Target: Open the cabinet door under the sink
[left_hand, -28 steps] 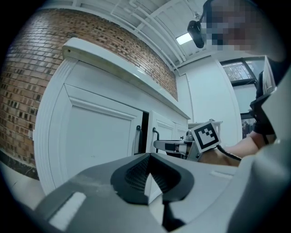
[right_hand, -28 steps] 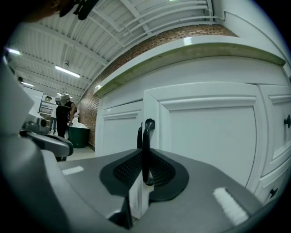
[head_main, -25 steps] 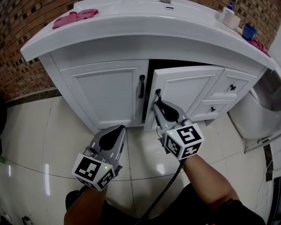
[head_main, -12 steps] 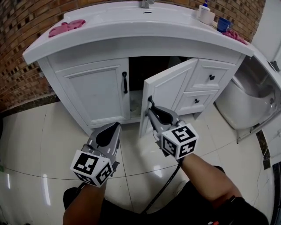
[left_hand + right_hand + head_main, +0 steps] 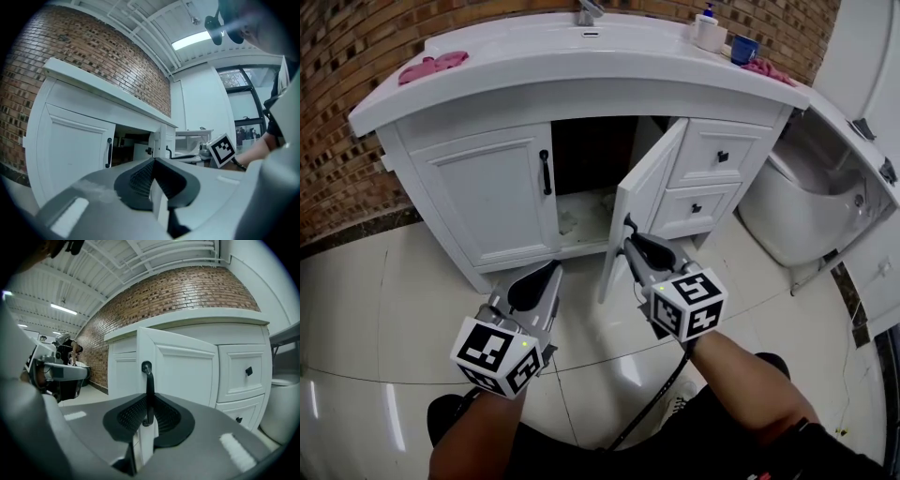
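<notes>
Change since a second ago: the right door was open only a crack and now stands swung out, roughly square to the cabinet front. The right gripper has drawn back with it.

Item, right door: hinged beside the drawers, free edge pointing out over the floor. The dark opening under the sink is exposed, with a pale shelf bottom visible inside.

Item, handle: a black vertical bar near the door's free edge, standing between the right gripper's pads.

Item, right gripper: jaws clamped on the handle, the bar pinched at about mid-length.

Item, left gripper: jaws closed together on nothing, held low over the floor, in front of the gap and apart from the cabinet.

Item, left door: shut flush, its own black handle untouched.

Item, counter: a pink cloth at the left end, a blue cup at the right.

Progress: the task looks essentially done on the right side, since the door is wide enough to see and reach inside. What seems left is a last bit of swing, if wanted, and letting go of the handle. If both doors are meant, the left one is still to do.
</notes>
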`<act>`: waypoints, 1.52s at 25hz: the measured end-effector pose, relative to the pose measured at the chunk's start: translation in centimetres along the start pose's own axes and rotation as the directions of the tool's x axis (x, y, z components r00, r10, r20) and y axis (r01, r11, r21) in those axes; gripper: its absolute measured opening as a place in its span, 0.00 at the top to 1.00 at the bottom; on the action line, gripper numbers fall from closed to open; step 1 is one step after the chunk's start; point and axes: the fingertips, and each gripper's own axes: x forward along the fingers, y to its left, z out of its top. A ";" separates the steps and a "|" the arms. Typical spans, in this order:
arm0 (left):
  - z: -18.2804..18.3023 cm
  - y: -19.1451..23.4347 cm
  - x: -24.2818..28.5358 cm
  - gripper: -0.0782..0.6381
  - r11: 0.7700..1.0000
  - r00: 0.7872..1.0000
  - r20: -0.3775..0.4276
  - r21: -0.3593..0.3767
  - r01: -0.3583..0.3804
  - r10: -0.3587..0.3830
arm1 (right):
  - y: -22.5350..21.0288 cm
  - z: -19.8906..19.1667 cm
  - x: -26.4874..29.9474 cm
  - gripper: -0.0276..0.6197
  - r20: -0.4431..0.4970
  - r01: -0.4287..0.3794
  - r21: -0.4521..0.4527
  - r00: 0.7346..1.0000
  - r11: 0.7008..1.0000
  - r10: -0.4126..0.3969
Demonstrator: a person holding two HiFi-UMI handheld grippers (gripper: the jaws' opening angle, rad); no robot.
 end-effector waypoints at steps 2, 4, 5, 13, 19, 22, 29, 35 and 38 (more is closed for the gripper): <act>0.0 -0.8 0.2 0.88 1.000 1.000 0.000 0.003 0.017 -0.017 | -0.7 -0.2 -1.2 0.88 -0.007 0.020 -0.003 1.000 1.000 -0.020; 0.0 -1.6 0.4 0.88 1.000 1.000 -0.002 0.003 0.030 -0.030 | -1.5 -0.5 -2.6 0.88 -0.019 0.049 0.003 0.999 0.999 -0.049; 0.1 -2.1 0.4 0.88 0.999 0.999 -0.003 0.002 0.036 -0.036 | -1.9 -0.6 -3.3 0.88 -0.024 0.066 0.008 0.998 0.998 -0.066; 0.2 -5.5 0.8 0.88 0.995 0.995 -0.002 0.010 0.100 -0.100 | -5.9 -1.5 -7.6 0.90 -0.037 0.209 0.045 0.977 0.977 -0.208; 0.7 -7.3 0.7 0.88 0.992 0.992 0.005 0.016 0.122 -0.122 | -9.3 -1.9 -10.3 0.91 -0.033 0.332 0.066 0.943 0.941 -0.331; 0.6 -7.9 0.7 0.88 0.991 0.991 0.003 0.022 0.130 -0.130 | -11.8 -2.1 -12.1 0.91 -0.029 0.416 0.093 0.909 0.905 -0.415; 0.9 -8.8 0.8 0.88 0.990 0.990 0.007 0.026 0.139 -0.139 | -13.8 -1.1 -17.5 0.95 0.018 0.485 0.145 0.870 0.862 -0.492; 0.5 -10.4 0.7 0.88 0.985 0.985 -0.004 0.027 0.171 -0.171 | -10.8 -2.0 -20.2 0.95 -0.002 0.425 0.170 0.903 0.889 -0.431; 0.4 -11.5 0.6 0.88 0.981 0.981 -0.009 0.023 0.193 -0.193 | -9.4 -2.2 -21.4 0.95 -0.007 0.394 0.173 0.917 0.903 -0.399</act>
